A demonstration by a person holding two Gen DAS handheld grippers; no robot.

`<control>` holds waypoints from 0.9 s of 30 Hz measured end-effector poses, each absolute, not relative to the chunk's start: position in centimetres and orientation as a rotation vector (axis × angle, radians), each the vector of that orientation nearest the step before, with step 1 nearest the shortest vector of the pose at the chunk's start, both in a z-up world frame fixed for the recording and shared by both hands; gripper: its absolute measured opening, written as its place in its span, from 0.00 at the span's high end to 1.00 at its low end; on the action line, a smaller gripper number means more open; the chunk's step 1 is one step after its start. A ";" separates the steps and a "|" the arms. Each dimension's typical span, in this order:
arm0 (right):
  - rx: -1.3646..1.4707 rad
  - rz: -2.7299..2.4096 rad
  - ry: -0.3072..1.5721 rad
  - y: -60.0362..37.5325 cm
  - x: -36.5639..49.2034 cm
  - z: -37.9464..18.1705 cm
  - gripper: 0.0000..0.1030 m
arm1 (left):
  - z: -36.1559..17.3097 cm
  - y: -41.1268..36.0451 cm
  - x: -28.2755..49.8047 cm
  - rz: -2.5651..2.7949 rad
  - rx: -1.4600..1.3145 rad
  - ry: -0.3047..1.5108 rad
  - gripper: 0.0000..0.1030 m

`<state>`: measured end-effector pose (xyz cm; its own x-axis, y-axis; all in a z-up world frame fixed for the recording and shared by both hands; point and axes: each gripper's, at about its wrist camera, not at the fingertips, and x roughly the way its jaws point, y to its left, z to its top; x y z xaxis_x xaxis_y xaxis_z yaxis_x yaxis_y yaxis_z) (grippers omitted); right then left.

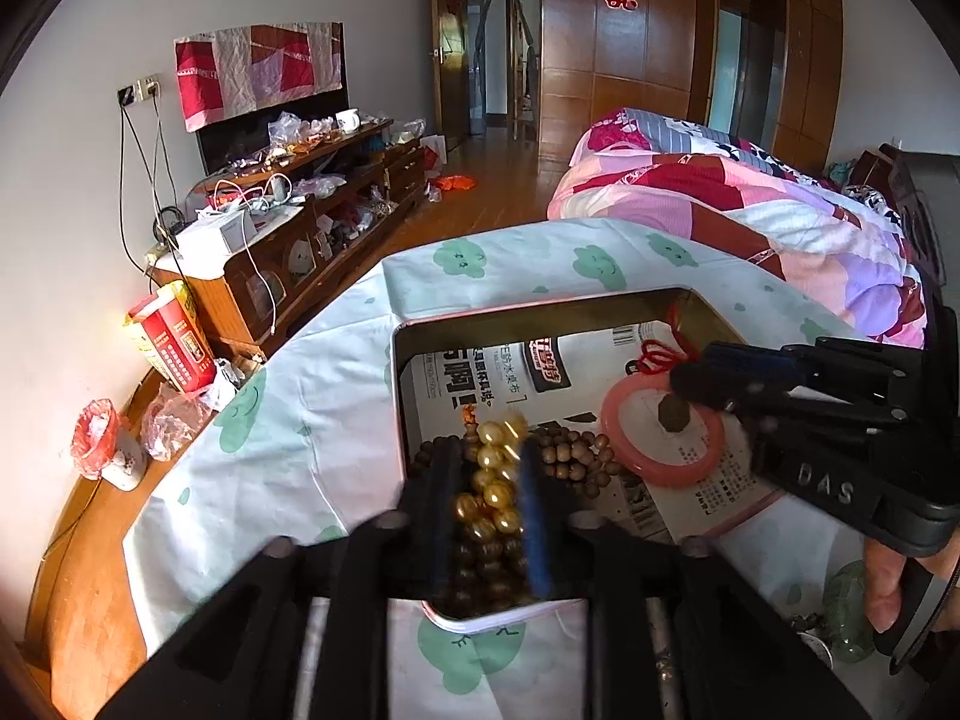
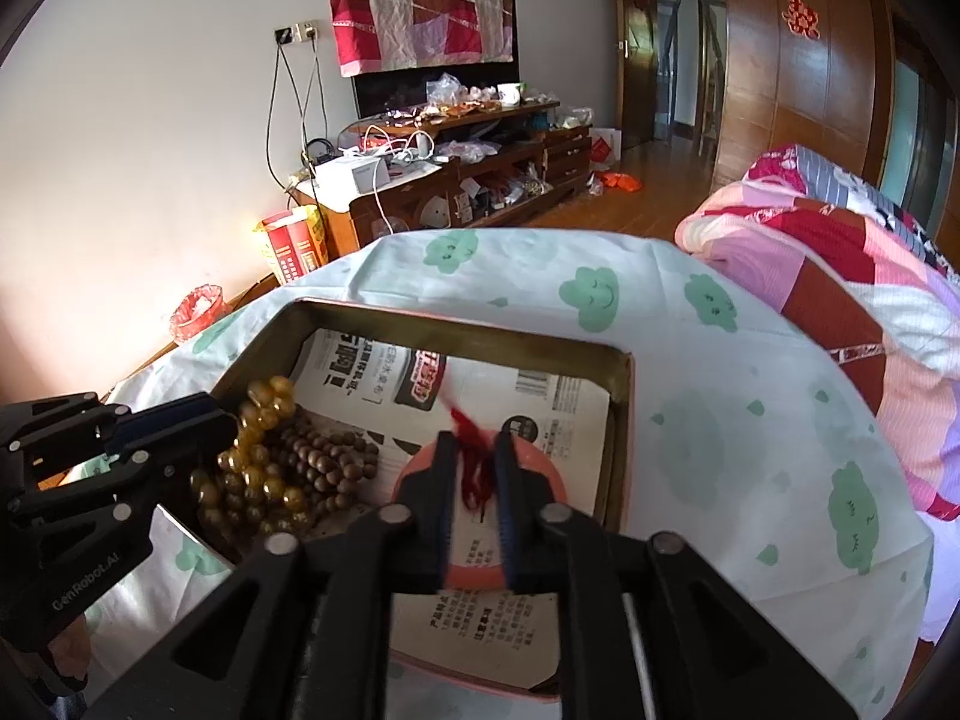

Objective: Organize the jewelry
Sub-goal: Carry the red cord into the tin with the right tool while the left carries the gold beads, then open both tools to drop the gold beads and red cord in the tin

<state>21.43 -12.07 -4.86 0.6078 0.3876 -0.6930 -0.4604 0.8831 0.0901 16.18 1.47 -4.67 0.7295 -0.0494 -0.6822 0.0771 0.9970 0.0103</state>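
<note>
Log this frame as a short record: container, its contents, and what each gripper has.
container: shallow rectangular metal tin lined with printed paper, on a cloud-print cloth
contents: amber bead string, small brown wooden bead string, pink ring with red tassel cord
left gripper: jaws around the amber bead string
right gripper: jaws around the red tassel cord

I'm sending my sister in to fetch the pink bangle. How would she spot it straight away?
On the cloud-print cloth sits a paper-lined tin tray. Inside it, right of the brown wooden beads, lies the pink bangle, with a red cord over it. It is the only smooth solid ring; its neighbours are beaded strands.
</note>
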 end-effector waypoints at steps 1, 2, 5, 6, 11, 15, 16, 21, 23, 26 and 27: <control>-0.096 0.490 0.777 -12.2 21.4 -4.9 0.65 | -4.5 1.5 16.0 -0.049 0.046 0.737 0.44; -0.093 0.488 0.775 -12.3 21.4 -4.9 0.43 | -4.3 1.7 15.8 -0.030 0.049 0.718 0.37; -0.087 0.464 0.735 -12.8 20.8 -4.6 0.31 | -3.8 1.8 15.3 -0.036 0.036 0.689 0.32; -0.091 0.453 0.740 -12.9 20.9 -4.5 0.31 | -3.7 1.8 15.4 -0.029 0.035 0.696 0.32; -0.086 0.438 0.743 -13.5 20.7 -4.2 0.31 | -3.8 1.9 15.6 -0.011 0.037 0.709 0.32; -0.093 0.433 0.736 -13.8 20.1 -3.8 0.31 | -3.9 1.8 15.3 -0.007 0.029 0.711 0.32; -0.094 0.433 0.734 -13.8 20.0 -3.8 0.31 | -3.9 1.8 15.2 -0.007 0.026 0.711 0.32; -0.092 0.428 0.727 -14.2 19.2 -3.4 0.29 | -3.7 2.0 14.0 0.001 0.020 0.713 0.32; -0.095 0.426 0.727 -14.4 18.7 -3.3 0.29 | -3.7 2.0 13.5 0.010 0.022 0.712 0.32; -0.099 0.428 0.720 -14.6 17.8 -2.9 0.27 | -3.6 2.2 12.3 0.012 0.018 0.708 0.32; -0.099 0.424 0.715 -14.8 17.4 -2.8 0.25 | -3.7 2.3 11.8 0.014 0.018 0.712 0.32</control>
<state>17.43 -14.80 -2.77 0.6742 0.3434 -0.6539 -0.4099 0.9105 0.0555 11.79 2.26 -3.68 0.7568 0.0187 -0.6534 -0.0066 0.9998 0.0210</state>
